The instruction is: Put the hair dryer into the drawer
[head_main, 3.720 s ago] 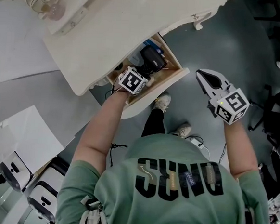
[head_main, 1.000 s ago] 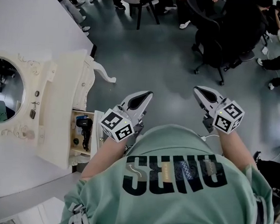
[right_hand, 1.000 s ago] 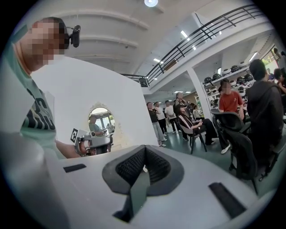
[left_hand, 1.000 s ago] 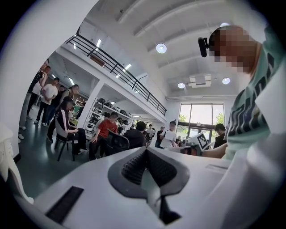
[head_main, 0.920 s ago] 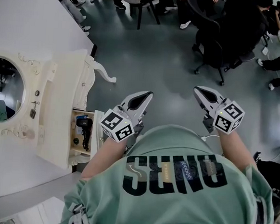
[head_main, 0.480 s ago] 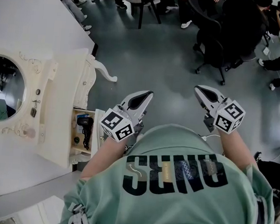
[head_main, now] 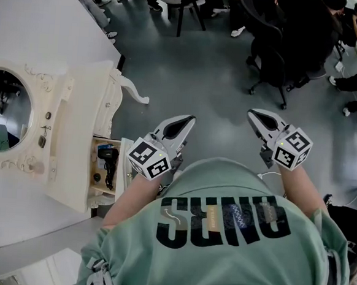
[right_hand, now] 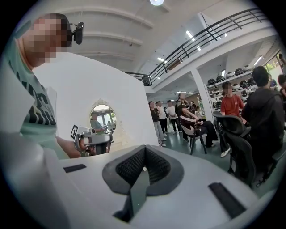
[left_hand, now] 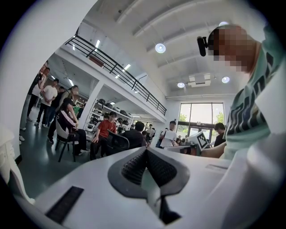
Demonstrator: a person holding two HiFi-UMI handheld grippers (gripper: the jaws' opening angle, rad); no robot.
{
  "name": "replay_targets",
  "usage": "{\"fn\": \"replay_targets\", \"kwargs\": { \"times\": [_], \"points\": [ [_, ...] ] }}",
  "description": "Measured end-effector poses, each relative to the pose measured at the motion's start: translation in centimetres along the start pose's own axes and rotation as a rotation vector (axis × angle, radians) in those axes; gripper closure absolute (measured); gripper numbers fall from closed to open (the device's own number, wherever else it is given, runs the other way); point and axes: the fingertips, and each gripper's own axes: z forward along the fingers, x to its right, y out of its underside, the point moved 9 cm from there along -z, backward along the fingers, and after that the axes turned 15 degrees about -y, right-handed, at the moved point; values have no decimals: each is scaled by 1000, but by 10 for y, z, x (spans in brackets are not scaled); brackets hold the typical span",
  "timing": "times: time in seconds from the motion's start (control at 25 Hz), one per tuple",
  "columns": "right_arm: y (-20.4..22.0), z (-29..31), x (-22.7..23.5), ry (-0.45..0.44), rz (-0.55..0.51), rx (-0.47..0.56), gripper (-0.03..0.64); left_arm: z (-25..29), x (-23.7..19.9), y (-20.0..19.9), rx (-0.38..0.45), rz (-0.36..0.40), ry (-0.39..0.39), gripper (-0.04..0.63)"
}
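Observation:
The black hair dryer [head_main: 108,159] lies in the open drawer [head_main: 125,164] of the cream dressing table [head_main: 81,131], at the left of the head view. My left gripper [head_main: 186,120] is held level over the floor, to the right of the drawer and apart from it. Its jaws are shut with nothing between them, as the left gripper view [left_hand: 146,152] confirms. My right gripper [head_main: 255,116] is further right, also shut and empty [right_hand: 144,154]. The right gripper view shows the left gripper [right_hand: 85,141] in front of the table's oval mirror [right_hand: 102,117].
A round mirror [head_main: 5,116] stands on the dressing table against a white wall. Black office chairs [head_main: 277,60] and several seated and standing people [left_hand: 105,132] fill the far side of the grey floor [head_main: 202,79].
Since the oldest frame my left gripper has come away from the drawer, leaving the hair dryer inside, and the head view has turned. Over the last second nothing has moved.

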Motion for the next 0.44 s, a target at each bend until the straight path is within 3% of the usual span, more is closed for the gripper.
{"fn": "replay_targets", "kwargs": {
  "times": [0.44],
  "points": [
    [-1,-1,-1,-5,-6,-4,624,-2,1,-1,3,-6,-5,586]
  ]
}}
